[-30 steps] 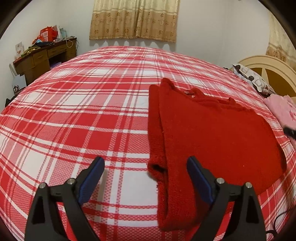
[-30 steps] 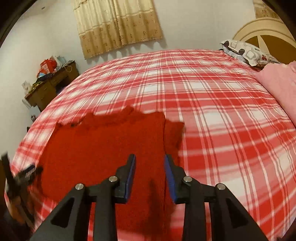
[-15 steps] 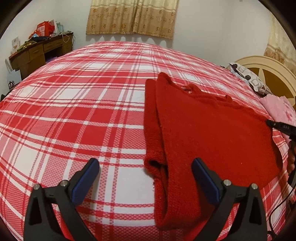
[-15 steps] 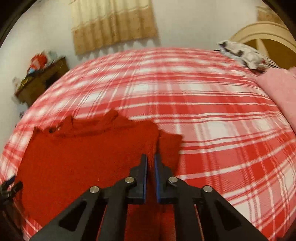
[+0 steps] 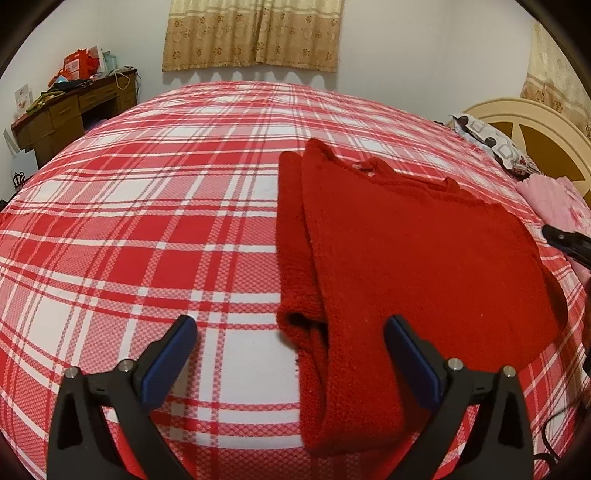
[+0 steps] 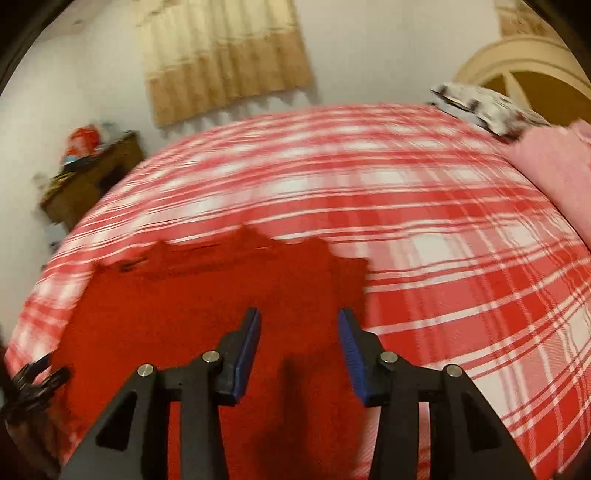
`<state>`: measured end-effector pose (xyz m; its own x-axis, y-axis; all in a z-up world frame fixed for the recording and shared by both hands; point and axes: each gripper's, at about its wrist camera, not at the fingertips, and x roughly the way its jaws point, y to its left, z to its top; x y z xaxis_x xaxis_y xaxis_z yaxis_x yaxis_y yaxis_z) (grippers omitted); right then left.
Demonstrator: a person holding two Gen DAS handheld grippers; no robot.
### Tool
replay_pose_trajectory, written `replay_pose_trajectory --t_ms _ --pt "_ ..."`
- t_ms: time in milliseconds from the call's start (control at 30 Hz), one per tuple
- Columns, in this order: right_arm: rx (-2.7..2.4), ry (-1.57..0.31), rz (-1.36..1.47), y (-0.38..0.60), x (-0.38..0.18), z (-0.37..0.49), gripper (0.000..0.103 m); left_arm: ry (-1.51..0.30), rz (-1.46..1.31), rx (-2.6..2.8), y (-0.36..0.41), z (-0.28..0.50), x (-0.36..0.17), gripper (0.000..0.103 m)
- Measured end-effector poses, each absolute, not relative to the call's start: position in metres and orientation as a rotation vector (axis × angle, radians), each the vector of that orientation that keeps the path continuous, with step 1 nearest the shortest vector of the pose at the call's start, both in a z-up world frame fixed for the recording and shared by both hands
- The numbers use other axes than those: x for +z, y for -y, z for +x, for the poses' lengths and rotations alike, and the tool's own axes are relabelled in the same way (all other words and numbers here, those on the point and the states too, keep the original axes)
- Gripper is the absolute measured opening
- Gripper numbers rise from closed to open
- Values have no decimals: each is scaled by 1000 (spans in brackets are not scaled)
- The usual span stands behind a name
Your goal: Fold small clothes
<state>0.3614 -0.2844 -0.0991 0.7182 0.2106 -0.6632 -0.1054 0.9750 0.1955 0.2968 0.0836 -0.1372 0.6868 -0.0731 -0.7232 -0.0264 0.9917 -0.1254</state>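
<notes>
Red knitted sweater (image 5: 424,266): lies flat on the bed, on the red-and-white plaid bedspread (image 5: 147,229), toward the headboard side in the left wrist view. One sleeve is folded in along its left edge, forming a narrow double layer with the cuff opening facing the camera. Neckline points away toward the far wall.

Left gripper (image 5: 290,334): released, jaws spread wide, hovering above the bedspread at the sweater's near left edge. The folded sleeve and cuff sit in the gap between the blue pads (image 5: 168,363), which touch nothing. The right-hand pad stands over the sweater's body.

Right gripper (image 6: 299,334): jaws part-open, having just been opening; nothing is pinched between its blue pads (image 6: 247,354). It hangs above the sweater's right side, near the folded edge. This view is motion-blurred. The gripper's tip also shows at the right edge of the left wrist view.

Surroundings: beige patterned curtain (image 5: 255,33) on the far white wall; wooden desk (image 5: 70,114) with clutter at left; cream headboard (image 5: 524,122) at right, with a patterned pillow (image 5: 491,142) and a pink blanket (image 5: 557,206) beside it.
</notes>
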Motion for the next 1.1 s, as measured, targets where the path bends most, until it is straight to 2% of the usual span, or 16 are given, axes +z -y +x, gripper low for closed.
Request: replay_pose_trajectory --t_ms 133,333,567,667,767,1100 --pt "235 -810 71 260 -117 346 46 -823 -122 -22 -83 298 -138 103" --pt "221 -865 86 280 -144 338 46 -832 -127 -27 -84 299 -140 103" --pt "235 -830 -1 252 -117 316 46 -839 -126 -28 -83 300 -140 103" --pt "268 -893 -30 232 -134 315 47 -839 -132 -32 -84 300 -140 103" --pt "236 -856 -50 229 -139 307 49 -829 -155 -44 -89 296 -138 103" --pt "391 -779 -247 164 -120 272 51 -765 -327 -105 -149 276 -125 103"
